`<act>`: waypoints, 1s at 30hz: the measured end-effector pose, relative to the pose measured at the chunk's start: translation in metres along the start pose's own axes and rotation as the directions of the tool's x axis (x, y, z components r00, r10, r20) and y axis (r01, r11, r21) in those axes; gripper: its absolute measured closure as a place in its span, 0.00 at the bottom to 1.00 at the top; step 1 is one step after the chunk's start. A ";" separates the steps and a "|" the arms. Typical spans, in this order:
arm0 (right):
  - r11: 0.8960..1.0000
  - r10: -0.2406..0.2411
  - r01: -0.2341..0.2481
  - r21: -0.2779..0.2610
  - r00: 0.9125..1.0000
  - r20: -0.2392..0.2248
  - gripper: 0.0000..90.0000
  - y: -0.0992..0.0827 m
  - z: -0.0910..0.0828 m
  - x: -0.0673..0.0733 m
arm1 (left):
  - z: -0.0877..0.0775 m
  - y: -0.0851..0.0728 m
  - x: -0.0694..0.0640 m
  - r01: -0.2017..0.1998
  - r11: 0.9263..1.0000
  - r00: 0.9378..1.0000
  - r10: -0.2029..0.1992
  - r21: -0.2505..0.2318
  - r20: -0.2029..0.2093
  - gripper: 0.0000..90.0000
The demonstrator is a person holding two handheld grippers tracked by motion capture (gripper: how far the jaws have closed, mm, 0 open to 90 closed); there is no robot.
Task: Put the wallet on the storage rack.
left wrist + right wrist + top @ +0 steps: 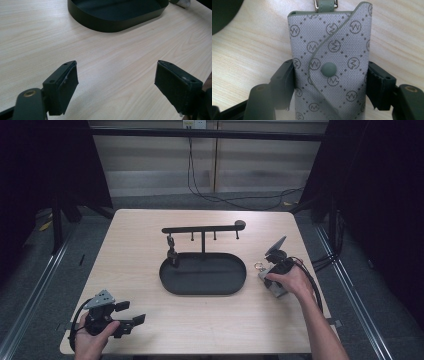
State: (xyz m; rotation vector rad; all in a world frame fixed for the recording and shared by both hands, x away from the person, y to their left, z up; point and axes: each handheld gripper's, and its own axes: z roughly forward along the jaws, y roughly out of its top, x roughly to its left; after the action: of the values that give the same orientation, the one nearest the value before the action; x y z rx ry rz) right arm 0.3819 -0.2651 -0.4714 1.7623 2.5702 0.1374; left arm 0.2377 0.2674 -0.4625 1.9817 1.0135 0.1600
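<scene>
Surface: light wood-grain table point(150, 235), set on grey floor between dark curtains; black cable trailing along far wall.
Centre fixture: black oval tray point(240, 272) mid-table, with black T-shaped hanger stand point(203, 229) rising from its far edge; short pegs hanging under the crossbar.
Item on stand: small dark object point(171, 251) hung from leftmost peg, over left end of tray; too small to identify.
Key case: grey fabric key case point(329, 62) lying on table right of tray, just beside it, near right edge of table; green trim, green snap button on curved flap, green strap with metal buckle at far end.
Markings: repeated circled "M" monogram with dotted diamond lattice across key case; no other legible writing, no brand text readable.
Ring: small metal ring point(258, 266) at far-left end of key case, resting on table.
Right gripper: right gripper point(329, 82) clamped on key case, one pad pressed against each long side, case lying flat on table; hand wrapped around gripper body.
Left gripper: left gripper point(116, 82) released, jaws spread wide over bare table at near-left corner, nothing between pads; well apart from tray.
Tray in left gripper view: black wall of tray at far side, interior appearing bare.
</scene>
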 end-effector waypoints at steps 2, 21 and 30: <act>1.000 -0.001 0.001 0.001 1.000 -0.002 0.37 0.000 0.000 0.000 | 0.000 0.000 0.000 0.001 1.000 1.000 -0.001 0.001 -0.001 0.21; 1.000 0.019 -0.019 0.011 1.000 -0.019 0.37 -0.001 -0.014 -0.002 | 0.001 0.001 0.000 -0.006 1.000 1.000 0.006 0.002 -0.002 0.21; 1.000 0.006 -0.006 -0.007 1.000 -0.022 0.37 -0.001 -0.026 0.003 | 0.001 0.001 0.002 -0.006 1.000 1.000 0.006 0.010 -0.002 0.21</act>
State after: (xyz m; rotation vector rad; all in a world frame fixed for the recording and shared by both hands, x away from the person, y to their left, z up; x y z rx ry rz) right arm 0.3779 -0.2647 -0.4457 1.7768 2.5763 0.1663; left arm 0.2399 0.2678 -0.4629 1.9944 1.0120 0.1605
